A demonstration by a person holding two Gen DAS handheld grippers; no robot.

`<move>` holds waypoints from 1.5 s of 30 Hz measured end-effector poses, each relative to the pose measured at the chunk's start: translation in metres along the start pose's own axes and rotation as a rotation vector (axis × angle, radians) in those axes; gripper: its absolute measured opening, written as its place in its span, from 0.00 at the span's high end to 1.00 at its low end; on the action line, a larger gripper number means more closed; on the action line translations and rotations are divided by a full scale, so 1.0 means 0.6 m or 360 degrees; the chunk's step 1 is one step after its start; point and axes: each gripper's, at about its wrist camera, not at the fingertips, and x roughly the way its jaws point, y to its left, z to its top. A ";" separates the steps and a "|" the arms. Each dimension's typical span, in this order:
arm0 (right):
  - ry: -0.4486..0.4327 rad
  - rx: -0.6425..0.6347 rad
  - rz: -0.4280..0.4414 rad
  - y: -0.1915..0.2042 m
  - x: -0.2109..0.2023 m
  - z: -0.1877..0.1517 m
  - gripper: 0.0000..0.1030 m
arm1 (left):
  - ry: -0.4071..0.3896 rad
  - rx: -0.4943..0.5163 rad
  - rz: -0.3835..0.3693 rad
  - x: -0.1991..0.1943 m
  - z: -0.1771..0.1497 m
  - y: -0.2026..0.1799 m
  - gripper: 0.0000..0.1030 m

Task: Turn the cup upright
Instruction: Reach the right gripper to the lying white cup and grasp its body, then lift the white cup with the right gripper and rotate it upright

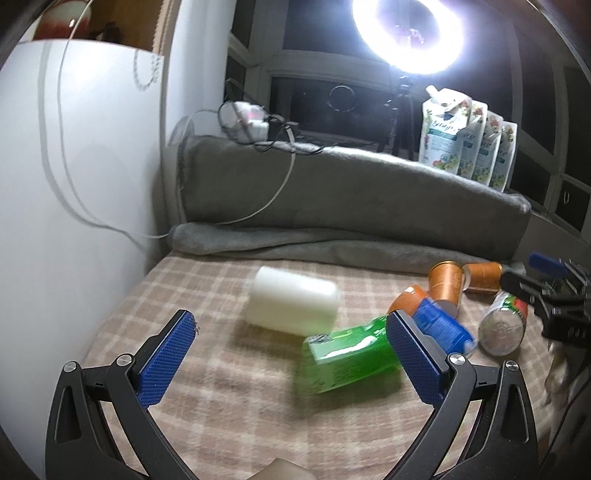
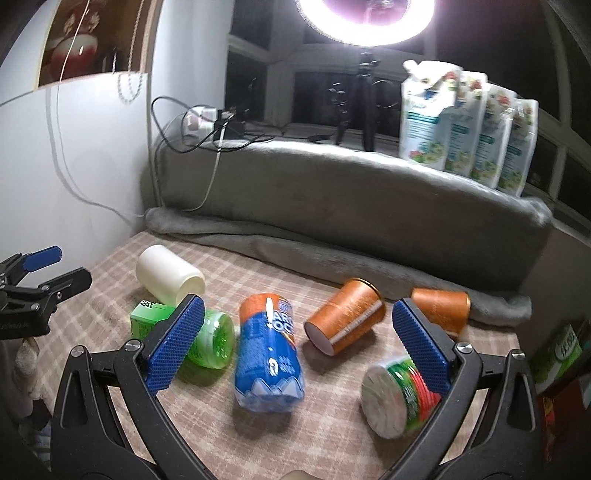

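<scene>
Several cups lie on their sides on a checked cloth point(image 2: 258, 421). A white cup point(image 1: 293, 301) point(image 2: 168, 275) lies at the back left. A green cup point(image 1: 351, 352) point(image 2: 210, 338), a blue and orange cup point(image 2: 267, 350) point(image 1: 439, 325), two orange paper cups point(image 2: 345, 319) point(image 2: 441, 308) and a red and green cup point(image 2: 397, 395) point(image 1: 504, 321) lie nearby. My left gripper point(image 1: 291, 350) is open and empty, above the cloth in front of the white cup. My right gripper point(image 2: 299, 343) is open and empty over the blue and orange cup.
A grey blanket roll point(image 2: 351, 206) runs along the back of the cloth. Several refill pouches point(image 2: 469, 125) and a ring light on a tripod point(image 2: 364, 22) stand behind it. Cables and a power strip point(image 2: 207, 125) lie at the back left. A white wall point(image 1: 74, 184) borders the left.
</scene>
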 end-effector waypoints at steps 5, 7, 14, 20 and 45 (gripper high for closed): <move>0.0068 -0.0143 0.0108 0.031 0.039 0.029 0.00 | 0.0062 -0.0042 0.0044 -0.001 -0.020 0.037 0.01; 0.0105 -0.0207 0.0155 0.049 0.058 0.041 0.00 | 0.0084 -0.0056 0.0063 -0.004 -0.028 0.052 0.01; 0.0280 -0.0431 0.0369 0.130 0.133 0.071 0.00 | 0.0128 -0.0134 0.0106 -0.015 -0.045 0.094 0.01; 0.0474 -0.0581 0.0502 0.204 0.214 0.079 0.00 | 0.0137 -0.0193 0.0132 -0.019 -0.049 0.120 0.01; 0.0867 -0.0978 0.0567 0.341 0.385 0.043 0.16 | 0.0123 -0.0267 0.0190 -0.017 -0.051 0.163 0.01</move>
